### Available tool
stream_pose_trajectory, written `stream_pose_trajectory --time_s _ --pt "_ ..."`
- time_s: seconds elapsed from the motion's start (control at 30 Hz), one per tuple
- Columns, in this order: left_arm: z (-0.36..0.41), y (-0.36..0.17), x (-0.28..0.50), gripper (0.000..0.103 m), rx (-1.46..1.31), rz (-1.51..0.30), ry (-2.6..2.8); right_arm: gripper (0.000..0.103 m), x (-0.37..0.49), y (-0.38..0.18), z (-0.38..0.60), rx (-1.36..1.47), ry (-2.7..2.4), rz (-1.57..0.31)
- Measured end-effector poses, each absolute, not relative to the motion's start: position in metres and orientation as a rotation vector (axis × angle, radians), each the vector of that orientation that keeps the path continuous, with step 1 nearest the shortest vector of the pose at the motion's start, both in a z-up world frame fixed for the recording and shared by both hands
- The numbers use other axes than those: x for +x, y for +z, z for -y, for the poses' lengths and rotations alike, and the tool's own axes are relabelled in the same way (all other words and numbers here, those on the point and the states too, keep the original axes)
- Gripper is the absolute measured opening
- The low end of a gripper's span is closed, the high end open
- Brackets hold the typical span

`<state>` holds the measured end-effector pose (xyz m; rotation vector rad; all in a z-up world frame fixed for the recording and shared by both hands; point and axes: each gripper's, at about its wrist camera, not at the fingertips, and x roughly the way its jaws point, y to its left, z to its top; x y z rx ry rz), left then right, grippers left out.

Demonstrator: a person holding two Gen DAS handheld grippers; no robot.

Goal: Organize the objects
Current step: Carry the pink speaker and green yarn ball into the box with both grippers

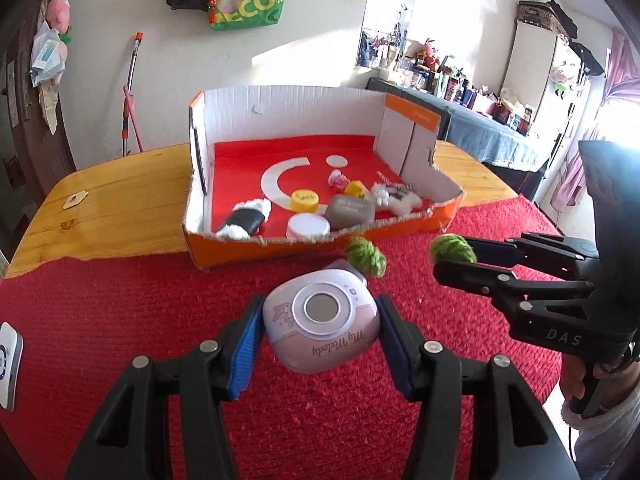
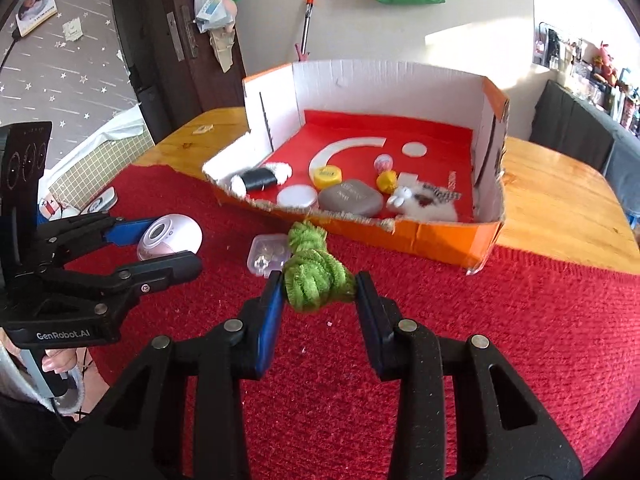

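Left gripper [image 1: 320,322] jaws clamped pink camera toy [image 1: 320,330]; right gripper [image 2: 320,292] jaws pinched green yarn bundle [image 2: 318,280]. Orange box [image 2: 436,240] lay ahead of both; best lift clear of low front wall before release.

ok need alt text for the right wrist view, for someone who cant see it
The right gripper grips a fuzzy green yarn bundle over a red cloth, facing an orange cardboard box of small items. At left, the left gripper holds a pink round gadget.
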<state>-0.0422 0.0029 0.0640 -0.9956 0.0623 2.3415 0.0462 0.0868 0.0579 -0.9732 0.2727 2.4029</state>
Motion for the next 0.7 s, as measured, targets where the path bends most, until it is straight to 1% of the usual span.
stream_pose_trajectory --time_s 0.17,0.3,0.47,0.6,0.7 --pt "-0.012 0.086 -0.075 0.057 -0.976 -0.077 2.358 0.034 0.035 0.085 -0.099 -0.942 2.391 -0.221" --pt "-0.027 0.096 -0.110 0.057 -1.018 -0.097 2.345 0.034 0.008 0.103 -0.124 -0.976 2.305 -0.144" --pt "-0.052 0.096 -0.156 0.057 -1.087 -0.150 2.370 0.035 -0.032 0.099 -0.163 -1.096 2.170 -0.120" --pt "-0.064 0.086 -0.179 0.057 -1.151 -0.154 2.355 0.036 -0.051 0.089 -0.183 -1.158 2.062 -0.088" --pt "-0.071 0.077 -0.193 0.057 -1.198 -0.170 2.356 0.037 -0.059 0.083 -0.196 -1.190 2.008 -0.102"
